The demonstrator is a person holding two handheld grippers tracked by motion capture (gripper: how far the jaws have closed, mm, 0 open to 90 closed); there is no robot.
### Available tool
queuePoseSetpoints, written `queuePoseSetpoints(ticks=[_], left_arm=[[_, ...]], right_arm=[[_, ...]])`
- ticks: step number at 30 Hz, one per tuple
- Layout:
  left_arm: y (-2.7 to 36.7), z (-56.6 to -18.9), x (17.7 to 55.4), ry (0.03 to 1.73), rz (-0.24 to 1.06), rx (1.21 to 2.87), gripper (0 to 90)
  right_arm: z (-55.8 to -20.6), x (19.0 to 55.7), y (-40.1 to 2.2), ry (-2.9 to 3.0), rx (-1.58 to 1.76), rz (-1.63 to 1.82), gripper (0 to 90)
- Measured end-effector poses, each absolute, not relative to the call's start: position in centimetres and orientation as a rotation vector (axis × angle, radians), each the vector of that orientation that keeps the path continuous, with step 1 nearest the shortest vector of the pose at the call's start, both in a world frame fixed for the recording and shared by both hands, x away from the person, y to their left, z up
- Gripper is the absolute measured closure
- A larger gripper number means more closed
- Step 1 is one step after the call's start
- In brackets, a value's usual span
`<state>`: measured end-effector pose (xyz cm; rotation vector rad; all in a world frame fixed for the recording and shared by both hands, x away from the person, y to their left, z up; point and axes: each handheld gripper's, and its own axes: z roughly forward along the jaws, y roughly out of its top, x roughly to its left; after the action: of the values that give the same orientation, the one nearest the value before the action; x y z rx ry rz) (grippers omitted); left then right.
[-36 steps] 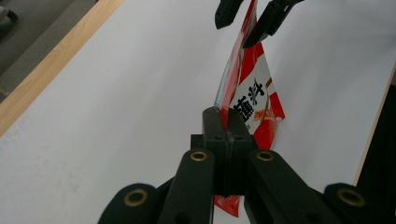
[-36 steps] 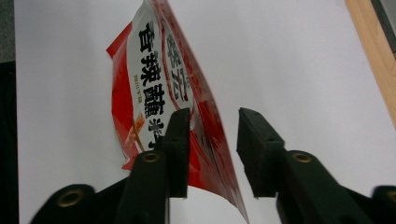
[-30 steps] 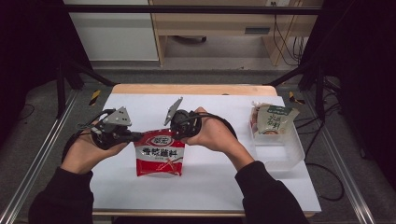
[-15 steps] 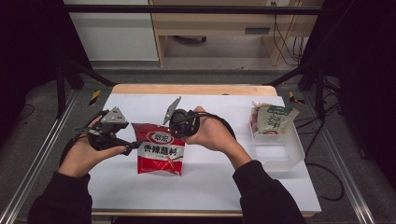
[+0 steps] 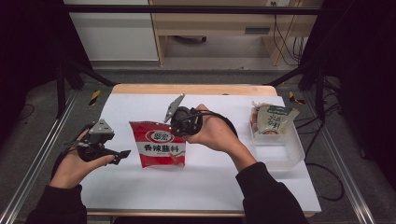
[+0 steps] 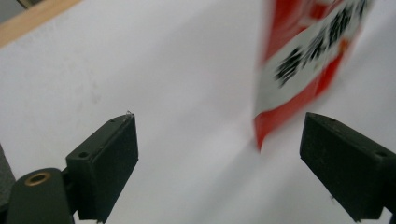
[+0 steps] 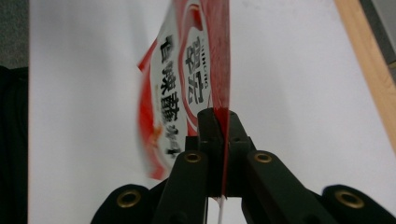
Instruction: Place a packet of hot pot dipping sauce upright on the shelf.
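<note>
A red snack bag [image 5: 159, 145] with a white band of black print stands upright at the middle of the white table [image 5: 224, 186]. My right gripper [image 5: 176, 125] is shut on its top right corner. In the right gripper view the jaws pinch the bag's red edge [image 7: 219, 116], and the printed face [image 7: 180, 70] stretches away from them. My left gripper [image 5: 122, 154] is a short way left of the bag, open and holding nothing. In the left gripper view my left gripper [image 6: 219, 126] has its jaws wide apart, with the bag [image 6: 303, 60] blurred at the upper right.
A clear plastic bin [image 5: 286, 151] sits at the table's right side with a green and white packet [image 5: 273, 119] leaning in its far end. The table's wooden far edge [image 5: 187, 88] runs behind the bag. Metal frame rails border both sides.
My left gripper has come off the bag's left corner, opened, and drawn back left toward the near edge. The right gripper still holds the bag, which has shifted slightly right.
</note>
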<state>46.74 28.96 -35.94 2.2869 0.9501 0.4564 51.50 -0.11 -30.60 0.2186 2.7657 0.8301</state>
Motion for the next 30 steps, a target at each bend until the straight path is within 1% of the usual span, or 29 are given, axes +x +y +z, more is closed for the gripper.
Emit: queuePoseSetpoints(ticks=[2,3,5,7,9,10,11,16,17,23,30], left_arm=[[29.7,-37.0,46.8,0.974,0.446,2.295,11.7],[29.7,-37.0,46.8,0.974,0.446,2.295,11.7],[30.1,-37.4,46.9,1.000,0.451,2.295,11.4],[30.3,-37.5,47.0,1.013,0.462,2.292,11.2],[30.4,-37.9,47.1,1.021,0.471,2.301,11.2],[30.5,-38.2,47.1,1.026,0.472,2.308,11.0],[30.6,-38.5,47.1,1.033,0.476,2.317,11.0],[31.1,-39.9,47.3,1.068,0.455,2.350,10.9],[31.1,-40.1,47.3,1.079,0.452,2.342,10.9],[31.3,-40.5,47.4,1.094,0.442,2.341,10.6],[31.3,-40.7,47.5,1.097,0.434,2.345,10.0]], right_arm=[[-29.6,51.0,-0.6,2.746,0.207,0.841,89.9],[-29.6,51.0,-0.6,2.746,0.207,0.841,89.9],[-28.0,50.5,-1.7,2.704,0.208,0.832,89.9],[-27.6,50.4,-2.2,2.691,0.215,0.834,90.0],[-26.7,50.4,-3.4,2.663,0.230,0.846,90.0],[-25.9,50.3,-4.6,2.642,0.241,0.866,90.0],[-25.9,50.3,-4.6,2.642,0.241,0.866,90.0],[-24.6,49.8,-7.9,2.602,0.252,0.869,89.9],[-24.2,49.5,-9.2,2.589,0.272,0.871,89.9],[-24.0,49.2,-12.4,2.559,0.341,0.847,90.0],[-24.1,49.6,-13.6,2.544,0.383,0.837,90.0]])
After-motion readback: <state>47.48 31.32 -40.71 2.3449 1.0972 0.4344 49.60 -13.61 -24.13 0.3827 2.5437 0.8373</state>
